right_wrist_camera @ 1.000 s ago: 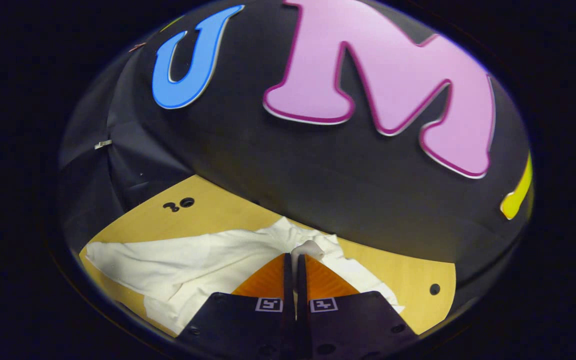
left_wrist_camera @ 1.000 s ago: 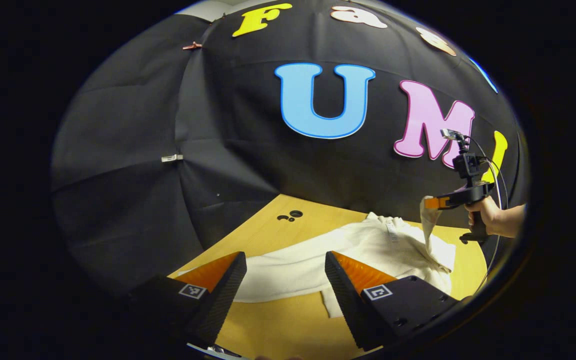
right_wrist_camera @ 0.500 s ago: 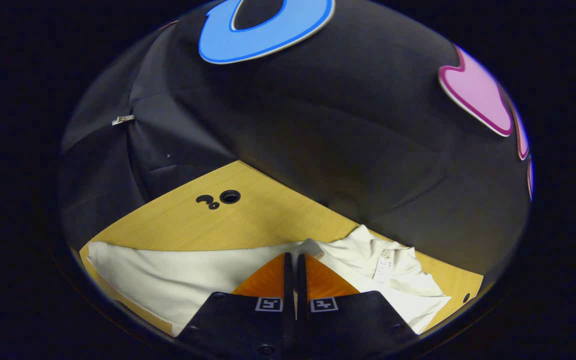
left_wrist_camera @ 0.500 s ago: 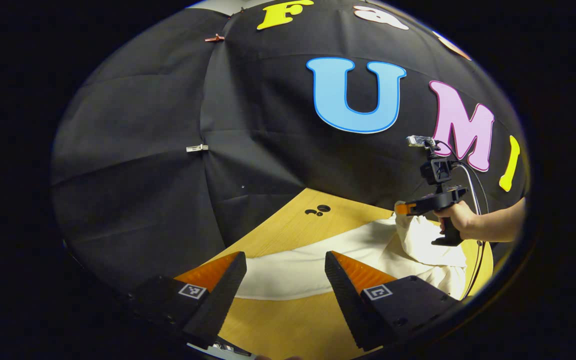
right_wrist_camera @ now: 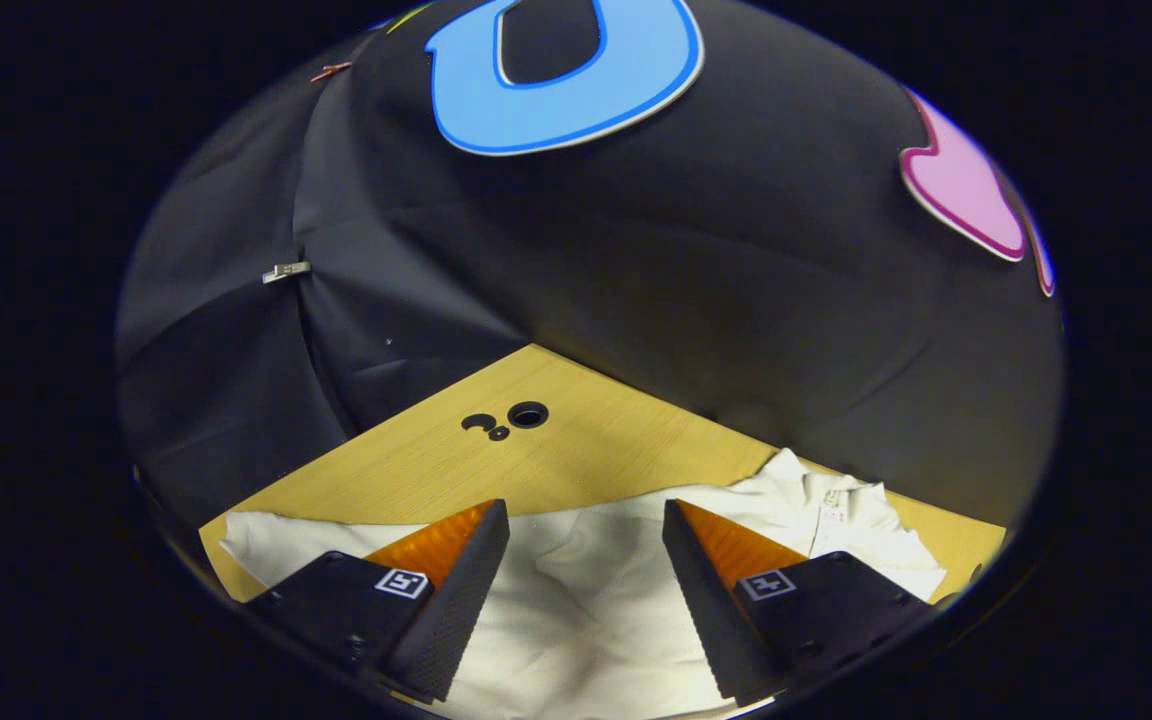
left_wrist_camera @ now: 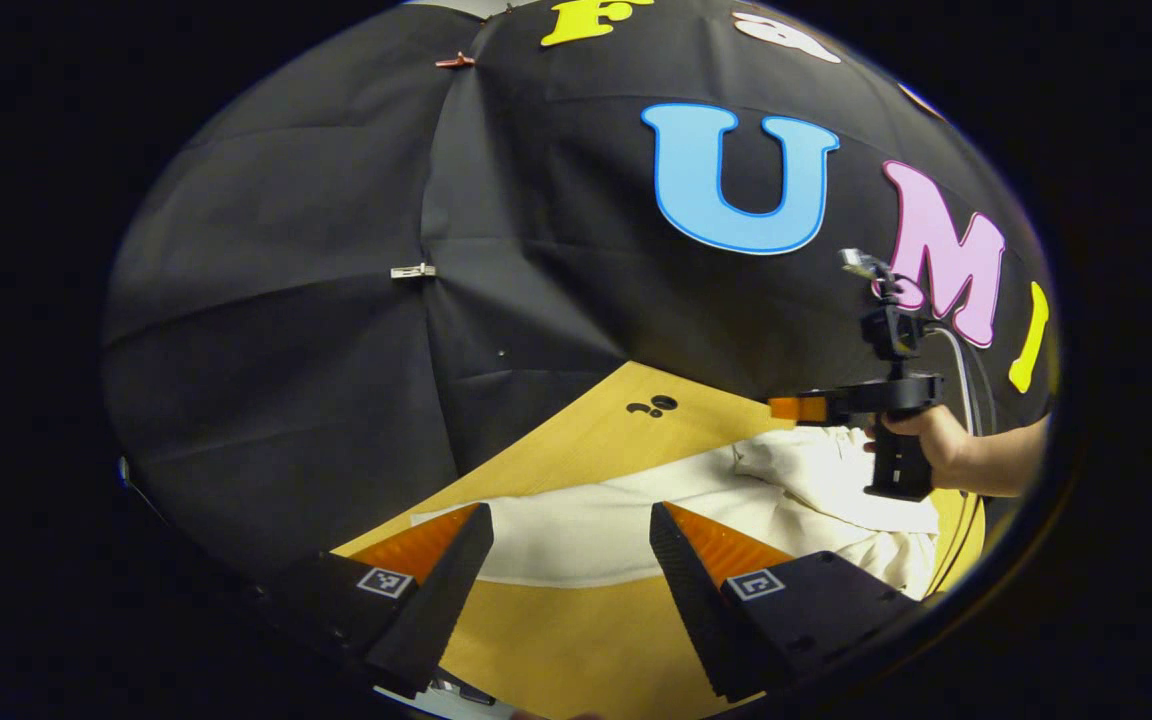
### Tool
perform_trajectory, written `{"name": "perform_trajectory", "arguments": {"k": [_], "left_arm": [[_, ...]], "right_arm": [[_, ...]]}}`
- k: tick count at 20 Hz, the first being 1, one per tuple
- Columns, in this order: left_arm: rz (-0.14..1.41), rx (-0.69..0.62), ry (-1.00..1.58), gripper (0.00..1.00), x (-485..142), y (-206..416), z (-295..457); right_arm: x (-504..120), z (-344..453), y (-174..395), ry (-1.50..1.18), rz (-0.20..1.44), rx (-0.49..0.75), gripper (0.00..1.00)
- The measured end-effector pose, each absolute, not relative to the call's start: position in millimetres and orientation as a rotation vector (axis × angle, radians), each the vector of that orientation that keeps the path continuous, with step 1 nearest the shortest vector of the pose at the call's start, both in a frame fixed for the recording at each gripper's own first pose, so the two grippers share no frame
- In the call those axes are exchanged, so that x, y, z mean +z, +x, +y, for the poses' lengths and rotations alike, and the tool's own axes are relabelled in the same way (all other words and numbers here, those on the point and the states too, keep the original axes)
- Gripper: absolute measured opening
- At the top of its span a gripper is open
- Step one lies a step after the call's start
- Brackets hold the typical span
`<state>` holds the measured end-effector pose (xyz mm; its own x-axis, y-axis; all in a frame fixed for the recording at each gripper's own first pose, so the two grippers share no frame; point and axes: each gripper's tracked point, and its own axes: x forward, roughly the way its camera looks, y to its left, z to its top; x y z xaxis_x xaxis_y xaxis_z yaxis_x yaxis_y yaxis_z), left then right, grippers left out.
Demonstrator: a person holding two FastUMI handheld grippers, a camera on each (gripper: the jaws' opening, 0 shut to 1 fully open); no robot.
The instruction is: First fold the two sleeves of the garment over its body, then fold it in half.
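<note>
left gripper (left_wrist_camera: 568, 520) spread wide, right gripper (right_wrist_camera: 584, 515) likewise

White garment (right_wrist_camera: 596, 600) on wooden table (right_wrist_camera: 416, 470)

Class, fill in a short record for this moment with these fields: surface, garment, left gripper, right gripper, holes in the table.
surface: wooden table
garment: white garment lying on the table, bunched near its collar
left gripper: left gripper open, holding nothing, above the table's near edge
right gripper: right gripper open, holding nothing, over the garment
holes in the table: small dark holes beyond the garment
</note>
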<state>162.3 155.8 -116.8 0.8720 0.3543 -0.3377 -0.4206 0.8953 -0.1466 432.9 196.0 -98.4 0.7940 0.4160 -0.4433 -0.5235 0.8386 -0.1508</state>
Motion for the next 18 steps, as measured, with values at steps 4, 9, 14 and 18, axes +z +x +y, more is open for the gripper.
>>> {"name": "perform_trajectory", "arguments": {"k": [4, 9, 14, 18], "left_arm": [[0.320, 0.442, -0.240, 0.98, -133, 163, 180], [0.342, 0.522, -0.198, 0.98, -159, 164, 232], [0.431, 0.507, -0.122, 0.98, -205, 174, 269], [0.496, 0.481, -0.129, 0.98, -239, 187, 291]], "right_arm": [[-63, 140, 416, -0.270, 0.343, 0.437, 0.98], [-39, 51, 387, -0.254, 0.317, 0.305, 0.98], [-17, -44, 344, -0.236, 0.289, 0.138, 0.98], [-13, -105, 295, -0.238, 0.310, 0.047, 0.98]]}}
